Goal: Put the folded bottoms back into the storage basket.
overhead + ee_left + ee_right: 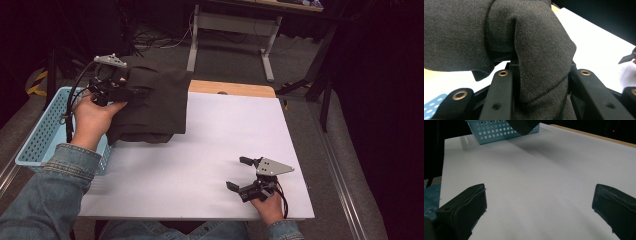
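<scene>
A dark grey-brown cloth hangs folded in the air over the table's far left part. My left gripper is shut on a bunched fold of it, above the light blue basket. In the left gripper view that cloth is pinched between the two black jaws and drapes over them. Near the table's front edge at the right my right gripper rests open, nothing between its jaws. In the right gripper view its jaws stand wide apart over the white sheet, with a corner of the cloth hanging far off.
A white sheet covers most of the wooden table. The perforated blue basket stands at the table's left edge. Beyond the table stand a desk frame and cables on the floor.
</scene>
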A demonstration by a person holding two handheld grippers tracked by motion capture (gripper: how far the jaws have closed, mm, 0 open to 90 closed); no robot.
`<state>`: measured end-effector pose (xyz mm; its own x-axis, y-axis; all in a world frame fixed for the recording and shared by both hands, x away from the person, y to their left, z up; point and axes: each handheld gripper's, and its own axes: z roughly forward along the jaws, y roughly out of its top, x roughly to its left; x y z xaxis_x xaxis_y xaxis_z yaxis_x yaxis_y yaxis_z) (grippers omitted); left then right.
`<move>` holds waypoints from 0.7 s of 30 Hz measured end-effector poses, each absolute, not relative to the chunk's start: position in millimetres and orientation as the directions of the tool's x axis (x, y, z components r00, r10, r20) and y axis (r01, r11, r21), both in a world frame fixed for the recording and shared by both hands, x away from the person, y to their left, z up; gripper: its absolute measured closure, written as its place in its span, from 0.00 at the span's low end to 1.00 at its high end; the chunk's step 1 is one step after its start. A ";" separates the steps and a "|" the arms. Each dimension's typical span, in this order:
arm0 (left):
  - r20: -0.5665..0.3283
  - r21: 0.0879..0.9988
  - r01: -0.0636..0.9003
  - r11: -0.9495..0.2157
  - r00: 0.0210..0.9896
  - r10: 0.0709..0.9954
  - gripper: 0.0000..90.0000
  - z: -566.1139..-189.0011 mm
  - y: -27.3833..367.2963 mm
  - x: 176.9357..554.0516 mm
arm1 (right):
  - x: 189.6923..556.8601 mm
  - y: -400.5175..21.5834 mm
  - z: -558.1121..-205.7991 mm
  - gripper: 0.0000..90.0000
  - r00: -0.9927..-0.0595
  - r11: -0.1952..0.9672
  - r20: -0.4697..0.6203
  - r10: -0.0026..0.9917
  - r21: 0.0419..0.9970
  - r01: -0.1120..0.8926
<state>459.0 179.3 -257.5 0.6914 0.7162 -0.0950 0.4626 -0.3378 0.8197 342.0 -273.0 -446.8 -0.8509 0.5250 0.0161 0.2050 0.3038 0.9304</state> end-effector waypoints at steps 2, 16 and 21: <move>-0.092 0.821 0.461 -0.337 0.689 0.719 0.73 -254.5 183.0 457.8 | 341.9 -273.0 -446.8 0.00 -0.851 0.304 0.017 0.525 0.930 0.206; -0.094 0.820 0.476 -0.319 0.661 0.744 0.73 -242.8 216.7 451.1 | 341.9 -272.8 -446.9 0.00 -0.850 0.305 0.015 0.527 0.930 0.206; -0.089 0.821 0.477 -0.314 0.650 0.754 0.73 -240.4 230.4 447.9 | 342.0 -272.8 -447.0 0.00 -0.850 0.306 0.015 0.527 0.929 0.206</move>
<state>447.9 230.4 -240.4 0.6503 0.7544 -0.0893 0.4770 -0.3141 0.8209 342.0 -272.8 -447.0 -0.8496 0.5272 0.0149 0.2061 0.3059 0.9295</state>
